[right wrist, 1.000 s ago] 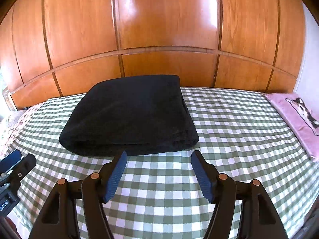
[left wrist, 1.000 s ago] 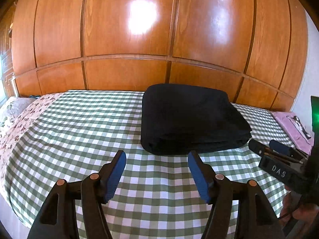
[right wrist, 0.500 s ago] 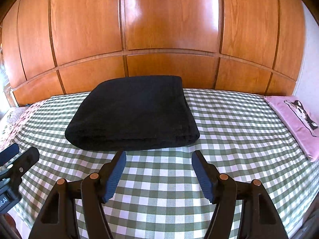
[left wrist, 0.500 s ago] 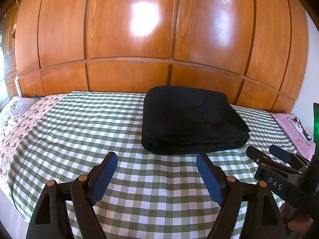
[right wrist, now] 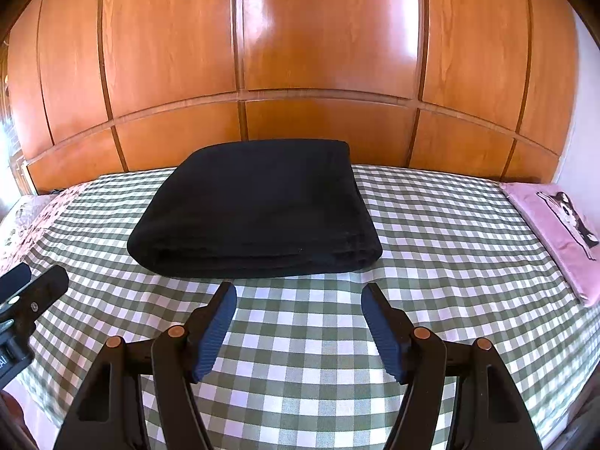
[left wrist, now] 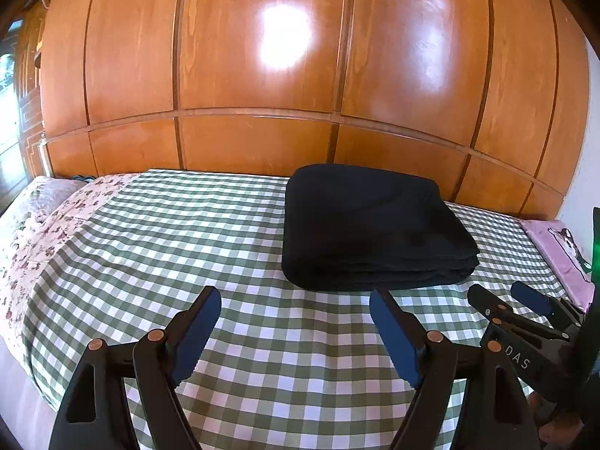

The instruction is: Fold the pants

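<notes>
The black pants (left wrist: 371, 228) lie folded in a thick flat rectangle on the green checked bedspread (left wrist: 187, 247), near the wooden headboard. They also show in the right wrist view (right wrist: 258, 210). My left gripper (left wrist: 294, 300) is open and empty, above the bedspread, short of the pants' near edge. My right gripper (right wrist: 299, 292) is open and empty, just in front of the pants' near edge. The right gripper also shows at the right edge of the left wrist view (left wrist: 513, 302). The left gripper's tip shows at the left edge of the right wrist view (right wrist: 33, 281).
A tall wooden panelled headboard (left wrist: 300, 75) stands behind the bed. A pink cloth with a dog picture (right wrist: 558, 228) lies at the bed's right side. A floral sheet (left wrist: 41, 221) covers the left side. The bed's edge runs close in front of both grippers.
Both grippers have drawn back and up from the pants, which look smaller and farther away now. The left gripper's jaws have opened wider. The pants have not moved.
</notes>
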Tool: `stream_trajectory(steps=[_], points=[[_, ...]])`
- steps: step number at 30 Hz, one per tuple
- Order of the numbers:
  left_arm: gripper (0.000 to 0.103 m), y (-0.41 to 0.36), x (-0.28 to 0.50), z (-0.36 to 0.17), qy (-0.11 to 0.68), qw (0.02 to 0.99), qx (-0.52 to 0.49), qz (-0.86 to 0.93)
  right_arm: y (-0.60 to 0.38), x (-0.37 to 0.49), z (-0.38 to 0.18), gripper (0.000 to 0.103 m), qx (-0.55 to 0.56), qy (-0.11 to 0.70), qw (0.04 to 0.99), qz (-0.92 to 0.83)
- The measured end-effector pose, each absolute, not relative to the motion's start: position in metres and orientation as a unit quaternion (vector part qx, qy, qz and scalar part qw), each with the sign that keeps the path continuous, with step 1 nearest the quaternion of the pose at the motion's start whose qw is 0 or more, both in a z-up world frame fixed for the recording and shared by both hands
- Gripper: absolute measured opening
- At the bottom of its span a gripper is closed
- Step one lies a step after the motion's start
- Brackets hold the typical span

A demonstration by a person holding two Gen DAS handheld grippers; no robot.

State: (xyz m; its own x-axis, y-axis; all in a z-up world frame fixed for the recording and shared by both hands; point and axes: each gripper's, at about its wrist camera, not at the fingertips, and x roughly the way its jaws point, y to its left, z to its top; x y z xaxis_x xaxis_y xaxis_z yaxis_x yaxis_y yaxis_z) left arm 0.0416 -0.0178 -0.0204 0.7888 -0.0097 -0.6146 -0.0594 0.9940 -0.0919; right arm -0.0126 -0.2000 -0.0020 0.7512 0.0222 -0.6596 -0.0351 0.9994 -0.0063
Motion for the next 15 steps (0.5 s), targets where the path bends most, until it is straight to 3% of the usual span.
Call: stream_trajectory(steps=[15], points=[[0.083,-0.0166,0.0407,-0.0203,0.328,0.943,-0.053,0.015,-0.1993,-0.0109,-0.0052,0.070,-0.013,0.354,0.935,0.016]])
